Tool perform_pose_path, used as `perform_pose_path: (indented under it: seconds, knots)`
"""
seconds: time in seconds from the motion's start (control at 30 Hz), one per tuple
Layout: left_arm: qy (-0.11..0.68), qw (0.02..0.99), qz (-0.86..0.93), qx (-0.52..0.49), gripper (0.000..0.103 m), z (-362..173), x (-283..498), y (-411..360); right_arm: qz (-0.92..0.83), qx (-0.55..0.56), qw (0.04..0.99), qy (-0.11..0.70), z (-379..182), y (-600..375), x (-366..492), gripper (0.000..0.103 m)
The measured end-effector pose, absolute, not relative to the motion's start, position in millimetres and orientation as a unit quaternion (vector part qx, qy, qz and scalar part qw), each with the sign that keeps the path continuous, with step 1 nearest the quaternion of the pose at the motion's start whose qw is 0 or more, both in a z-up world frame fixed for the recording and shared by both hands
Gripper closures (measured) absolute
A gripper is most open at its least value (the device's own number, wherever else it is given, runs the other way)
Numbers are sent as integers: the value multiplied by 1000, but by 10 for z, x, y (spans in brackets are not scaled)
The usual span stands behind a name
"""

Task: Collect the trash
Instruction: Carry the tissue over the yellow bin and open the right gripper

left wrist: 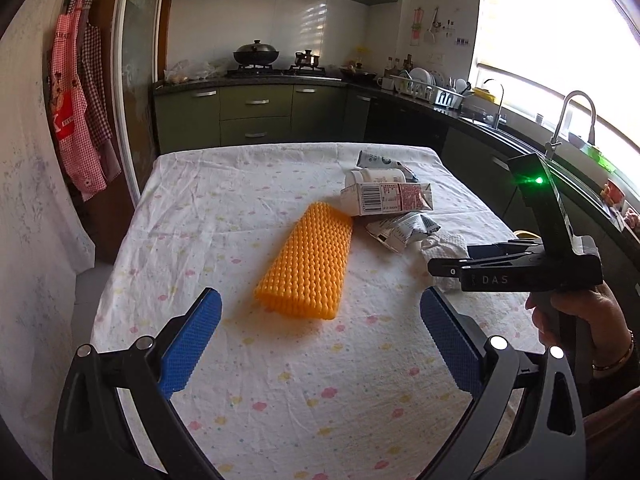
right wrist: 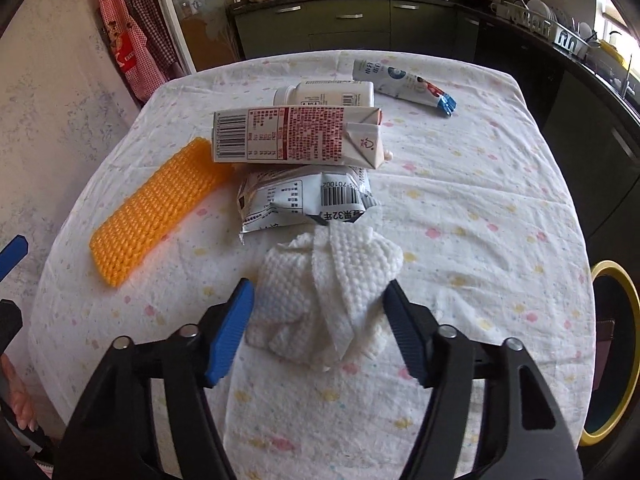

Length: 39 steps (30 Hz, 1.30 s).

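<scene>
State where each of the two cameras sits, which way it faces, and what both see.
Left wrist: on the left gripper, facing across the table toward the stove; blue fingers open; right gripper and hand at right.
Right wrist: on the right gripper, angled down, fingers straddling the paper towel.
Shared: orange mesh, carton, towel.

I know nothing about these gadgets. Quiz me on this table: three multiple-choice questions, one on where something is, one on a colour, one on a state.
1. What lies between the right gripper's jaws?
A. crumpled paper towel
B. carton
C. bottle

2. What colour is the foam net?
A. green
B. orange
C. black

3. How do the left gripper's jaws stand?
A. clamped on the net
B. shut on nothing
C. open

Answers: 1 A, the paper towel sits between its blue pads. 2 B, the foam net is bright orange. 3 C, the jaws are spread wide, short of the net.
</scene>
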<state>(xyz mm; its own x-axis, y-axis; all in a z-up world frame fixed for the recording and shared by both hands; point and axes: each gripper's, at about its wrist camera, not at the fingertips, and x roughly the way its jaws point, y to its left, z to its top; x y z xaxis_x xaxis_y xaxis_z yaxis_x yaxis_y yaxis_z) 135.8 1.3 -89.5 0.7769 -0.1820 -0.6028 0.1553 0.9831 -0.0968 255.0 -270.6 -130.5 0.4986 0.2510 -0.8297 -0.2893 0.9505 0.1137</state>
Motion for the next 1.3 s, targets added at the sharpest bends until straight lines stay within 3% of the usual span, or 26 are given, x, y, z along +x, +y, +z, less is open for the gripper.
perform_pose_path:
  seconds: [0.1,0.17,0.27,0.83,1.3]
  knots:
    - [325,941,-91,-19,5,-916,1370,-16,152,-21,867,474,-1308,-2750,2554,61]
    - [327,940,-92,-20,5,-931,1377,-32,153,-17,869,471,-1291,-2776,2537,77]
    - [328,940,-92,-20,5,-935,1382,-45,159,-13,871,465,-1245,-2791,2486,83]
    - [326,940,-98,-6,5,-903,1355,-184,115,53,905,407,-680,-3698,1944,84]
    - [333,936,-116,19,5,-893,1402,-480,-100,120,894,421,-973,-5415,1736,81]
